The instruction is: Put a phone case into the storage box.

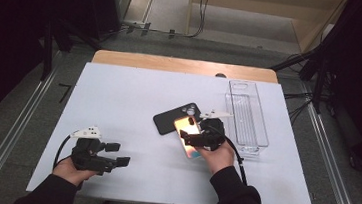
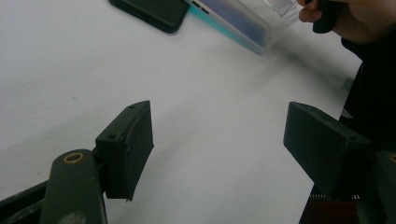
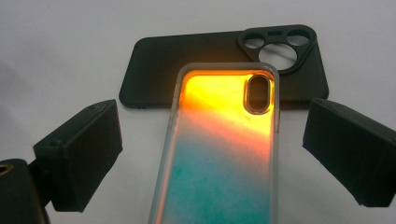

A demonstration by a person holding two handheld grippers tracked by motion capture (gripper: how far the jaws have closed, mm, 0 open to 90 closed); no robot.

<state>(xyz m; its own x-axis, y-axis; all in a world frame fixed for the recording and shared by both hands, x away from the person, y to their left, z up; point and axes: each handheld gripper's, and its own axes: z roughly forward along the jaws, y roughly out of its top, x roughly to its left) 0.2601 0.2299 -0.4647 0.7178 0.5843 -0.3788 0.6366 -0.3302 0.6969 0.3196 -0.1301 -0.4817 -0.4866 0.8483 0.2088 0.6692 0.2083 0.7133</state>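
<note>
Nearest the person, the left gripper [image 1: 113,160] rests low on the white table [image 1: 119,101], jaws spread with nothing between them. Further in, the right gripper [image 1: 204,138] hovers over the orange-and-teal phone case [image 3: 219,154], jaws spread on both sides without touching it, so the pickup seems not yet made. The case's top overlaps the black phone case [image 3: 187,65]. Beyond sits 1 empty clear tray [image 1: 258,139], likely the destination.

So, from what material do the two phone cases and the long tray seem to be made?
The colourful phone case: probably clear, semi-rigid plastic with an orange-to-teal gradient, since its rim looks translucent and glossy. The black phone case: likely matte plastic or silicone; it shows an even, dull surface with hardly any reflection. The long tray: seemingly transparent hard plastic, as the table shows through its walls.
</note>
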